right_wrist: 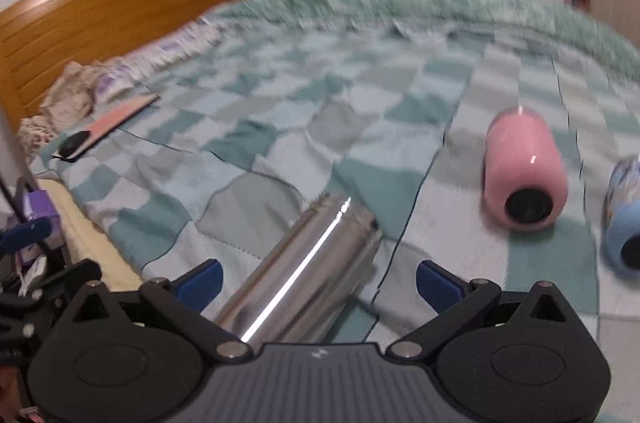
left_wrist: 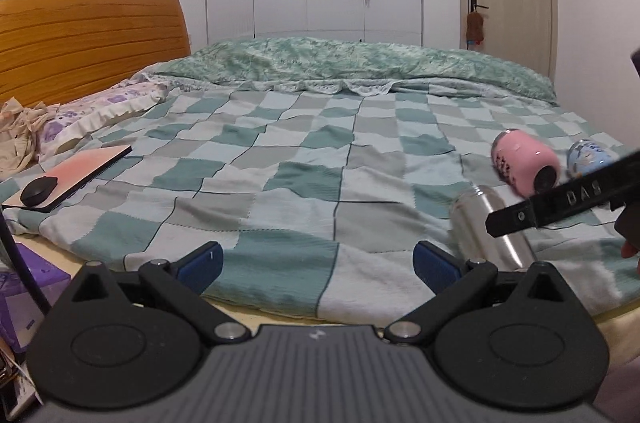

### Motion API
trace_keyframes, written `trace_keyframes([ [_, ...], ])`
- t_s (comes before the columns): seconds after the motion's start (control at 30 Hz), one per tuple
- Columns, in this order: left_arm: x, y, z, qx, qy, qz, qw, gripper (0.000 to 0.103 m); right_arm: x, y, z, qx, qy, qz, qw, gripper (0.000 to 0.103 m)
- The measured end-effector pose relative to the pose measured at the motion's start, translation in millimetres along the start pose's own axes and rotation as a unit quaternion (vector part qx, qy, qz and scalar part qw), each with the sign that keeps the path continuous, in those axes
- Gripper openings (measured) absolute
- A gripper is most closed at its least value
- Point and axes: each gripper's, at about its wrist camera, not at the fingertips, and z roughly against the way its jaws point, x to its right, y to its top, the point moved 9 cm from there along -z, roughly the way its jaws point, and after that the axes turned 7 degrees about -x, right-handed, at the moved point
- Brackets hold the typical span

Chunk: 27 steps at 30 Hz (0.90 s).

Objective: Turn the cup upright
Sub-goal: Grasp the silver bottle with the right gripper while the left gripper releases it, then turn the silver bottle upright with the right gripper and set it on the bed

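Note:
Three cups lie on their sides on the checked bedspread. A steel cup (right_wrist: 304, 267) lies between the open jaws of my right gripper (right_wrist: 318, 283), which do not touch it; it also shows in the left wrist view (left_wrist: 490, 227), partly behind the right gripper's black finger (left_wrist: 560, 201). A pink cup (right_wrist: 524, 169) and a blue cup (right_wrist: 626, 219) lie further right, also seen as the pink cup (left_wrist: 524, 161) and blue cup (left_wrist: 590, 155) from the left. My left gripper (left_wrist: 316, 267) is open and empty over the bed's near edge.
A pink-topped board (left_wrist: 76, 175) with a black mouse (left_wrist: 38, 190) lies at the bed's left, beside pillows (left_wrist: 92, 111) and a wooden headboard (left_wrist: 92, 43). A green quilt (left_wrist: 352, 63) is bunched at the far side. Wardrobe and door stand behind.

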Motion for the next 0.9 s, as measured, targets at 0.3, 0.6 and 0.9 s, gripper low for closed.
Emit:
trace_keyframes([
  [0.3,-9.9,-1.8,-14.9,-0.008,0.0,-0.005,1.0,0.103,2.5,9.1,-38.3,-0.081,0.008,-0.088,0.993,0.098],
  [0.6,-23.3,-10.1,-17.8,-0.013,-0.006,0.017,0.9997,0.103,6.2,4.3,-72.5,-0.116,0.043,-0.15,0.981,0.067],
  [0.9,-33.6,-8.6,-10.6,0.001,0.0,0.046,0.9989,0.103,3.5,7.3,-45.5,-0.051,0.079,-0.119,0.988,0.066],
])
